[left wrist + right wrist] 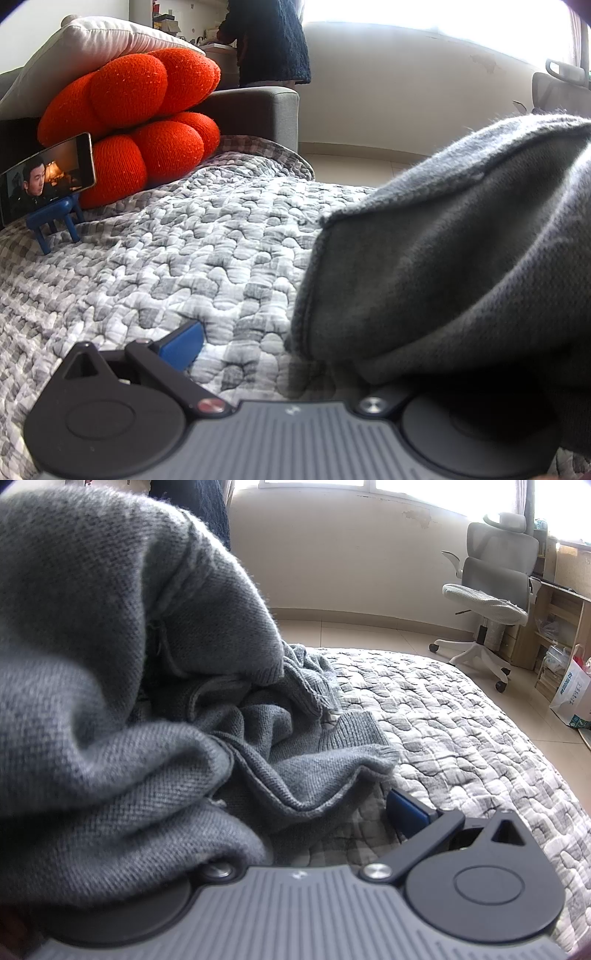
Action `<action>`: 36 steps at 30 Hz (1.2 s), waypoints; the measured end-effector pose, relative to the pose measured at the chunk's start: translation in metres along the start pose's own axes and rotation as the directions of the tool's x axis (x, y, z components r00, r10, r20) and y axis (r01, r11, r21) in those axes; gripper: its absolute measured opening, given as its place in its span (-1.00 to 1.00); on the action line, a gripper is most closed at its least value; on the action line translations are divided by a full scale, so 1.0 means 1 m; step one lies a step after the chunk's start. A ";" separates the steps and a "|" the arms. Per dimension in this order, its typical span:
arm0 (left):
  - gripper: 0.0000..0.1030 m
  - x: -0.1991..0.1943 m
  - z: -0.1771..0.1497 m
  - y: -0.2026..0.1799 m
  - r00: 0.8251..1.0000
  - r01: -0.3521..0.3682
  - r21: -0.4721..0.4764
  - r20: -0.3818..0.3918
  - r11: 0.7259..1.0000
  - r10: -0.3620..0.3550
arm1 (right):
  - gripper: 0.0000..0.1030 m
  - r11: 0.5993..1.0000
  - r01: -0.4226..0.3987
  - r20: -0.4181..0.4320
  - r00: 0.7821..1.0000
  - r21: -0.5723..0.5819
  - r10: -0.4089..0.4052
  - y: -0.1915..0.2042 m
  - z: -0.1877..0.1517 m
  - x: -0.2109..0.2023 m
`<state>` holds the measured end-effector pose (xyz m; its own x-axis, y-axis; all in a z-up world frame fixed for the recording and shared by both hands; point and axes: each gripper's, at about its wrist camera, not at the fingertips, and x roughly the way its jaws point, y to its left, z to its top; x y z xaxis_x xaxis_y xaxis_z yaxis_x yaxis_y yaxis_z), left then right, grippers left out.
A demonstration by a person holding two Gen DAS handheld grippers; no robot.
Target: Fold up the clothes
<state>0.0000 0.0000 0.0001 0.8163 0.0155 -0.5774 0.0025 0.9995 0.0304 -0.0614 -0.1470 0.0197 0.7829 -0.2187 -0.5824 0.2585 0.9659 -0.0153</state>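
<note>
Draping over the right-hand finger of the left gripper (pixel 280 354), the grey knit sweater (pixel 443 251) hides that side, so I cannot tell whether its jaws are clamped; only the blue left finger shows, above the quilted bedspread (pixel 166 258). At the right gripper (pixel 295 823), cloth buries the left finger; again I cannot tell. Soft, limp and stretchy, it probably handles best pinched at a ribbed hem (pixel 351 731).

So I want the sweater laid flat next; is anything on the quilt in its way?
Nothing visible blocks it. The grey sweater lies draped over both grippers, with bare quilt beside it. The phone on its stand and the orange cushion sit far back.
</note>
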 end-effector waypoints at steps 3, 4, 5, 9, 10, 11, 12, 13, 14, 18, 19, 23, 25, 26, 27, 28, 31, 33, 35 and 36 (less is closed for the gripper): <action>0.99 0.000 0.000 0.000 1.000 -0.001 0.002 -0.002 1.000 0.001 | 1.00 1.000 -0.001 0.000 1.000 0.001 0.001 -0.001 0.000 0.000; 0.99 0.000 0.001 0.000 1.000 -0.002 0.002 -0.002 1.000 0.002 | 1.00 1.000 -0.001 0.000 1.000 0.001 0.001 -0.001 0.000 0.000; 0.99 0.000 0.001 -0.001 1.000 -0.002 0.003 -0.002 1.000 0.002 | 1.00 1.000 -0.001 0.000 1.000 0.001 0.001 -0.001 0.001 0.000; 0.99 -0.001 -0.001 0.001 1.000 -0.001 0.001 0.000 1.000 0.001 | 1.00 1.000 -0.002 0.000 1.000 0.001 0.002 -0.004 0.002 0.000; 0.99 0.000 -0.001 0.000 1.000 -0.002 0.002 0.000 1.000 0.002 | 1.00 1.000 -0.002 0.000 1.000 0.001 0.002 -0.004 0.002 0.000; 0.99 0.000 0.000 0.000 1.000 -0.002 0.002 0.000 1.000 0.002 | 1.00 1.000 -0.002 0.000 1.000 0.001 0.002 -0.004 0.002 0.000; 0.99 -0.001 0.000 -0.001 1.000 -0.003 0.003 0.000 1.000 0.003 | 1.00 1.000 -0.002 0.000 1.000 0.001 0.002 -0.004 0.002 0.000; 0.99 -0.001 0.000 -0.002 1.000 -0.003 0.003 0.000 1.000 0.003 | 1.00 1.000 -0.002 -0.001 1.000 0.001 0.002 -0.005 0.003 -0.001; 0.99 0.000 0.000 -0.001 1.000 -0.003 0.003 0.000 1.000 0.003 | 1.00 1.000 -0.002 -0.001 1.000 0.001 0.002 -0.005 0.003 -0.001; 0.99 0.001 0.000 0.000 1.000 -0.003 0.004 0.000 1.000 0.003 | 1.00 1.000 -0.003 -0.001 1.000 0.002 0.003 -0.007 0.004 -0.003; 0.99 0.001 0.000 0.000 1.000 -0.003 0.004 0.000 1.000 0.003 | 1.00 1.000 -0.003 -0.001 1.000 0.002 0.003 -0.007 0.004 -0.003; 0.99 0.000 0.000 0.000 1.000 -0.003 0.003 0.000 1.000 0.003 | 1.00 1.000 -0.004 -0.001 1.000 0.002 0.004 -0.006 0.003 -0.003; 0.99 0.000 0.000 0.000 1.000 -0.003 0.003 0.000 1.000 0.003 | 1.00 1.000 -0.004 -0.001 1.000 0.002 0.004 -0.006 0.003 -0.003; 0.99 0.000 0.000 0.000 1.000 -0.003 0.002 0.000 1.000 0.003 | 1.00 1.000 -0.004 -0.001 1.000 0.002 0.004 -0.005 0.002 -0.003; 0.99 0.000 0.000 0.000 1.000 -0.003 0.002 0.000 1.000 0.003 | 1.00 1.000 -0.004 -0.001 1.000 0.002 0.004 -0.005 0.002 -0.002; 0.99 0.000 0.000 0.000 1.000 -0.003 0.002 0.000 1.000 0.003 | 1.00 1.000 -0.004 -0.001 1.000 0.002 0.004 -0.003 0.001 0.000; 0.99 0.001 0.000 0.000 1.000 -0.004 0.002 0.000 1.000 0.004 | 1.00 1.000 -0.004 0.000 1.000 0.002 0.004 -0.001 0.000 0.001; 0.99 0.001 0.000 0.000 1.000 -0.004 0.002 0.000 1.000 0.004 | 1.00 1.000 -0.003 0.000 1.000 0.002 0.003 0.000 -0.001 0.002; 0.99 0.001 0.000 0.000 1.000 -0.004 0.002 0.000 1.000 0.004 | 1.00 1.000 -0.003 0.000 1.000 0.002 0.003 0.003 -0.002 0.004; 0.99 0.001 0.000 0.000 1.000 -0.004 0.002 0.000 1.000 0.004 | 1.00 1.000 -0.003 0.000 1.000 0.002 0.003 0.006 -0.003 0.005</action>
<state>0.0003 0.0005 -0.0003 0.8162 0.0198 -0.5774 0.0003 0.9994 0.0348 -0.0578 -0.1419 0.0148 0.7834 -0.2162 -0.5827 0.2575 0.9662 -0.0123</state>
